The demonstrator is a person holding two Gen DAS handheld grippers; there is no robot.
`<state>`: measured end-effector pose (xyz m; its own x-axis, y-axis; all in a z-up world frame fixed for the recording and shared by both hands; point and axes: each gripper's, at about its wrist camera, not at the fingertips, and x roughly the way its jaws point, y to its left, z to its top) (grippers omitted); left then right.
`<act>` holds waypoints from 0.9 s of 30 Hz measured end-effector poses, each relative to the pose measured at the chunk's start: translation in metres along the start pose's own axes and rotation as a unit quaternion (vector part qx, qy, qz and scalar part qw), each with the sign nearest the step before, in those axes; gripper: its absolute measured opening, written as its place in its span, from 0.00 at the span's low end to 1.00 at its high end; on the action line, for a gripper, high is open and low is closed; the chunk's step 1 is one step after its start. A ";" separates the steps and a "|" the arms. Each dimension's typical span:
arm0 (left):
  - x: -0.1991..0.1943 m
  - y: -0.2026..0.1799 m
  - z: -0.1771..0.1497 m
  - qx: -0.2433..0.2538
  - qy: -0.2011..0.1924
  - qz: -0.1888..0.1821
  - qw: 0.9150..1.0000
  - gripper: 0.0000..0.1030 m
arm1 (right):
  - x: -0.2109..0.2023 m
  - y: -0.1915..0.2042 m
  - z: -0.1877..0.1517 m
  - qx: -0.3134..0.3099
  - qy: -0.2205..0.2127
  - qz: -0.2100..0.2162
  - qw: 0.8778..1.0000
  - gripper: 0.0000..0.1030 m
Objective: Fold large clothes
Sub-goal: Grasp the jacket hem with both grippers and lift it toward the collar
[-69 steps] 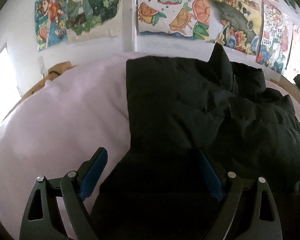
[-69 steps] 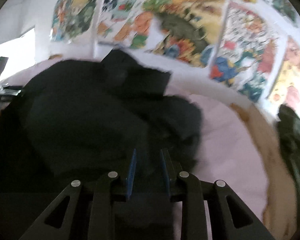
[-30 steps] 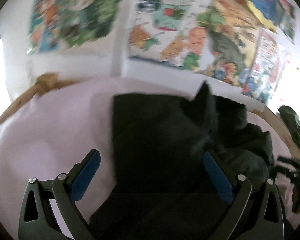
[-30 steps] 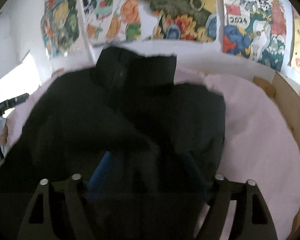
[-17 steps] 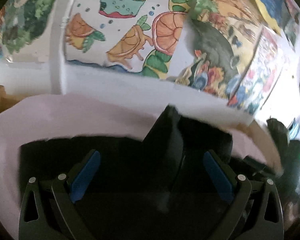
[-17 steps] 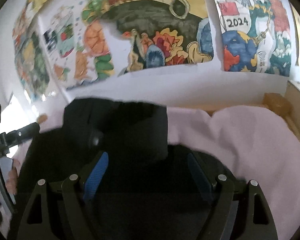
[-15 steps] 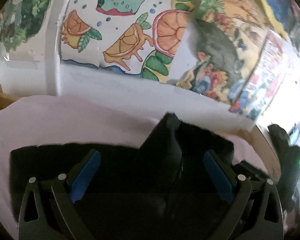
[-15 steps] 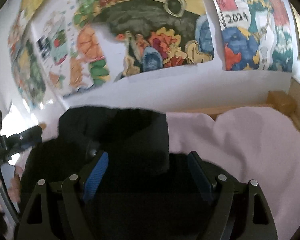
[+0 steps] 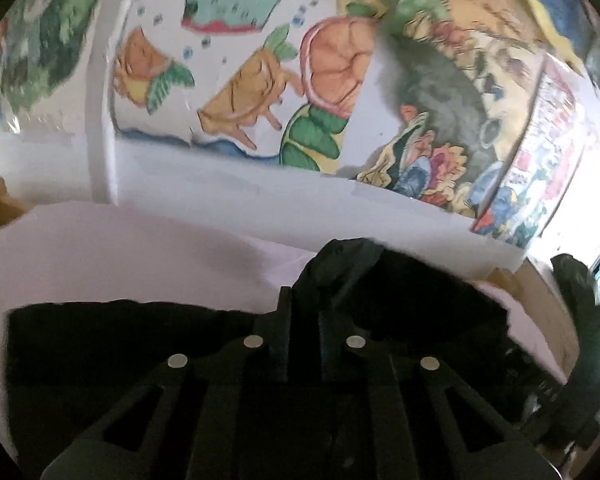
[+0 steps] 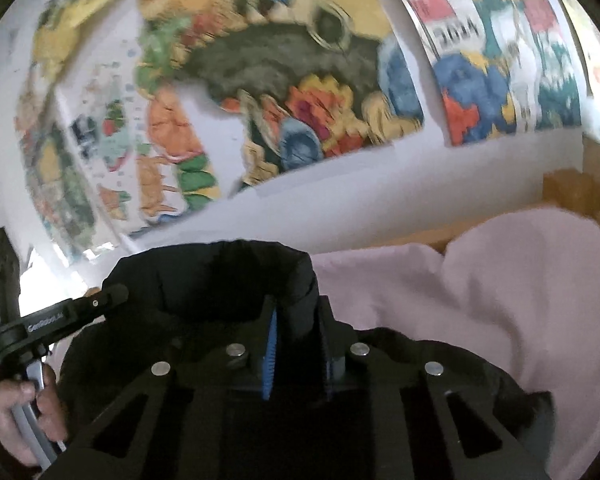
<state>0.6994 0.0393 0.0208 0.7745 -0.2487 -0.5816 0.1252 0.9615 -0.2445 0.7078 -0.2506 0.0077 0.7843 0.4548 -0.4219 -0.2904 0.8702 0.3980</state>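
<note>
Pinching the jacket [image 9: 420, 300] collar, both the left gripper [image 9: 303, 312] and right gripper [image 10: 296, 320] risk slipping off slick bulky padding.

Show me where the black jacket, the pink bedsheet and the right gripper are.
black jacket [image 10: 220, 276]: right wrist view, on its raised collar.
pink bedsheet [image 10: 480, 280]: right wrist view, on a bare fold.
right gripper [image 10: 296, 356]: right wrist view, between its fingertips, closed on the collar edge.

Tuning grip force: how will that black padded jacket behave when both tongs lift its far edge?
The black jacket will probably flop: its collar edge already curls over between the right tongs.

Its puffy bulk suggests it is light for its size, though the rest may drag on the pink sheet.

The shell looks smooth, so it could slip from the left tongs.
</note>
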 end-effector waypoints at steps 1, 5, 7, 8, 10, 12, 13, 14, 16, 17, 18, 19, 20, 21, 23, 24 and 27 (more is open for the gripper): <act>-0.009 -0.001 -0.002 0.009 -0.002 0.001 1.000 0.06 | -0.008 0.004 -0.001 -0.013 -0.008 0.000 1.000 0.16; -0.055 0.004 -0.013 0.034 -0.016 0.000 0.999 0.05 | -0.040 0.022 -0.004 -0.070 -0.024 -0.007 0.997 0.15; -0.071 0.008 -0.021 0.024 -0.016 -0.009 1.000 0.05 | -0.056 0.030 -0.005 -0.097 -0.029 -0.002 0.995 0.15; -0.079 0.010 -0.025 0.018 -0.019 -0.013 1.000 0.05 | -0.066 0.036 -0.006 -0.115 -0.032 0.002 0.993 0.14; -0.094 0.015 -0.035 0.005 -0.021 -0.020 1.000 0.04 | -0.083 0.043 -0.012 -0.140 -0.034 0.015 0.989 0.14; -0.104 0.019 -0.043 -0.002 -0.020 -0.026 0.999 0.03 | -0.095 0.049 -0.020 -0.166 -0.032 0.021 0.985 0.13; -0.110 0.021 -0.050 -0.005 -0.019 -0.029 0.999 0.03 | -0.104 0.054 -0.027 -0.191 -0.029 0.021 0.981 0.12; -0.115 0.022 -0.056 -0.004 -0.020 -0.032 0.999 0.03 | -0.109 0.057 -0.033 -0.205 -0.026 0.021 0.978 0.12; -0.127 0.023 -0.067 0.005 -0.028 -0.037 0.999 0.03 | -0.121 0.060 -0.046 -0.234 -0.016 0.024 0.972 0.11; -0.133 0.022 -0.074 0.013 -0.032 -0.040 0.999 0.03 | -0.124 0.061 -0.051 -0.245 -0.010 0.021 0.969 0.11; -0.135 0.021 -0.079 0.020 -0.033 -0.041 0.998 0.02 | -0.127 0.063 -0.058 -0.261 -0.001 0.017 0.965 0.11; -0.137 0.020 -0.086 0.029 -0.031 -0.040 0.998 0.02 | -0.128 0.063 -0.065 -0.275 0.006 0.014 0.961 0.11; -0.139 0.018 -0.095 0.038 -0.026 -0.039 0.998 0.02 | -0.129 0.063 -0.072 -0.288 0.014 0.009 0.958 0.11; -0.138 0.018 -0.101 0.044 -0.022 -0.038 0.998 0.02 | -0.127 0.062 -0.078 -0.298 0.022 0.004 0.954 0.11; -0.133 0.019 -0.113 0.048 -0.010 -0.036 0.998 0.02 | -0.121 0.059 -0.090 -0.312 0.037 -0.004 0.949 0.10; -0.128 0.022 -0.118 0.046 -0.004 -0.036 0.998 0.02 | -0.116 0.057 -0.096 -0.318 0.043 -0.009 0.947 0.10; -0.104 0.032 -0.131 0.040 0.021 -0.034 0.998 0.02 | -0.101 0.049 -0.109 -0.316 0.067 -0.009 0.946 0.10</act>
<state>0.5415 0.0805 -0.0276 0.7364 -0.3158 -0.5983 0.2260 0.9484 -0.2224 0.5549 -0.2332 -0.0195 0.7287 0.4216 -0.5397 -0.5802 0.7988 -0.1593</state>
